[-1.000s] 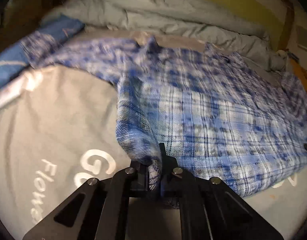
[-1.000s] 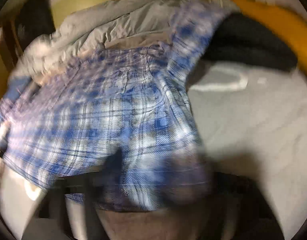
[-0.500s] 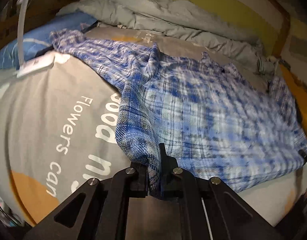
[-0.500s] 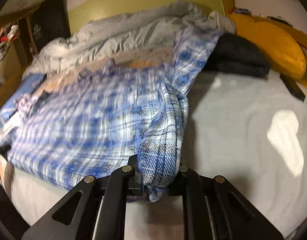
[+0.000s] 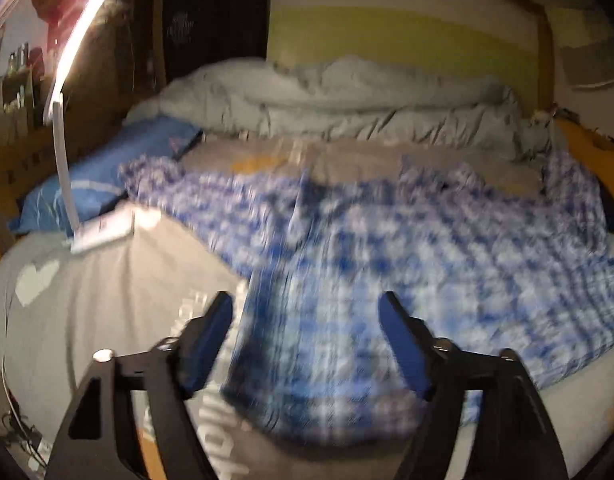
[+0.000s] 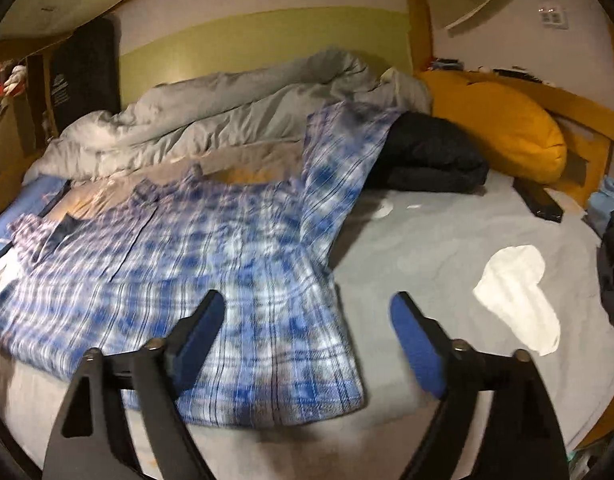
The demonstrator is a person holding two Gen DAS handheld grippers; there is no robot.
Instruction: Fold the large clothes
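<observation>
Claws (image 5: 307, 340) (image 6: 307, 332) opening, angled down over plaid shirt (image 6: 227, 264)

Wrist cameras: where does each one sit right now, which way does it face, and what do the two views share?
Left wrist: on the left tongs, facing forward and down over the bed at the plaid shirt, the desk lamp at left; only its two opening fingers show, nothing pinched.
Right wrist: on the right tongs, facing the same way, shirt at left, bare grey sheet and yellow pillow at right; its fingers opening too.
Shared: the shirt, the crumpled grey duvet and the green wall behind.
</observation>
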